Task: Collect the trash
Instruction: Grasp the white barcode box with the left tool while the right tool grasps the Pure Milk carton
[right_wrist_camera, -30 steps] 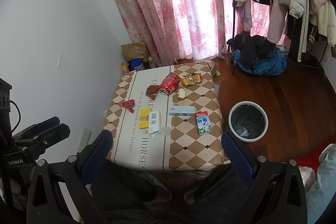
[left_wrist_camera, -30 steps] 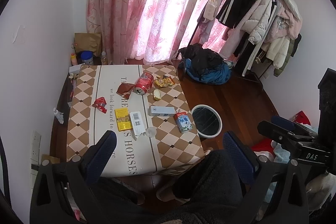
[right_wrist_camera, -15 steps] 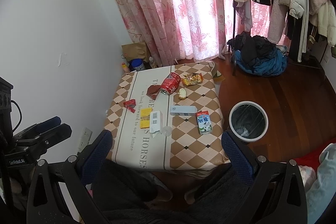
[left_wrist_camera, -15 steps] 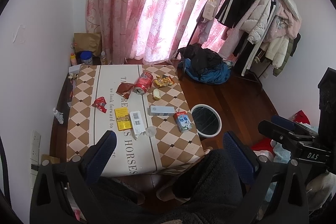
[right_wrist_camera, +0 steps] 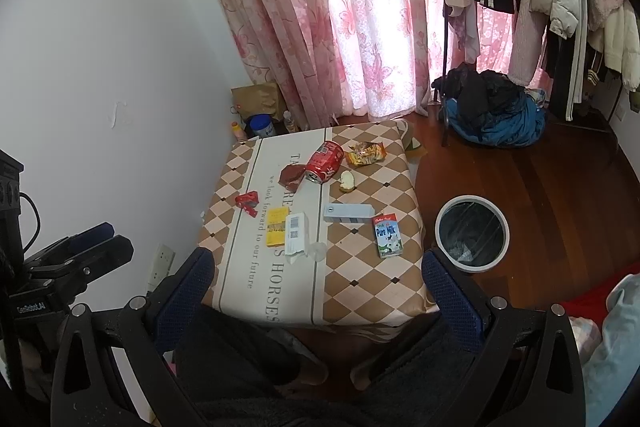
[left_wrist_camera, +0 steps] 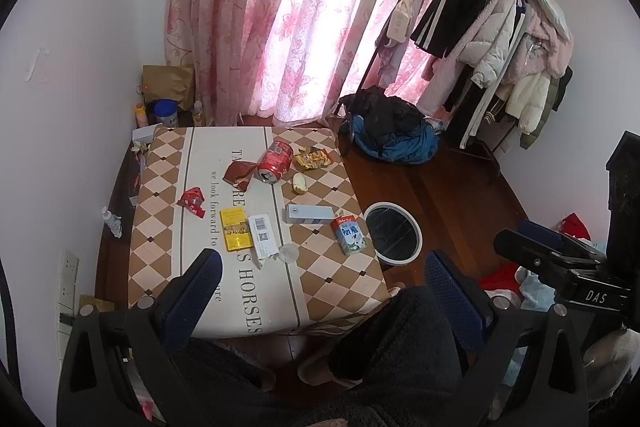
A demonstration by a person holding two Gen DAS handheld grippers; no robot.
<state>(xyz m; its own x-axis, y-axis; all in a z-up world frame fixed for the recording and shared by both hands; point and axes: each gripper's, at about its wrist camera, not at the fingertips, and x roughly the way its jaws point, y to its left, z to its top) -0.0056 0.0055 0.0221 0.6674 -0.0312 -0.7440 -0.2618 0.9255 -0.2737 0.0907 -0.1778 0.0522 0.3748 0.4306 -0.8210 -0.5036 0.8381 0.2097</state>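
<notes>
Left wrist view: left tool (left_wrist_camera: 324,283) held high, jaws wide, empty; right tool (right_wrist_camera: 316,281) likewise; red can (left_wrist_camera: 275,161) lies far across the desk (left_wrist_camera: 320,279).

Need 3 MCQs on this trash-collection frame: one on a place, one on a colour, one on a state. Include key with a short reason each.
1. Where does the waste bin stand?
A. On the table
B. On the floor, off the table's right edge
C. Under the coat rack

2. What colour is the drink can?
A. Red
B. Green
C. Silver

3. What state are the left gripper and right gripper in?
A. Both open and holding nothing
B. Left shut on the can
C. Right shut on the milk carton

Key:
1 B: the bin's rim sits on the wooden floor beside the table, near the milk carton.
2 A: the can lies on its side, red with white print.
3 A: in each wrist view the fingers stand wide apart with nothing between them, well back from the trash.
</notes>
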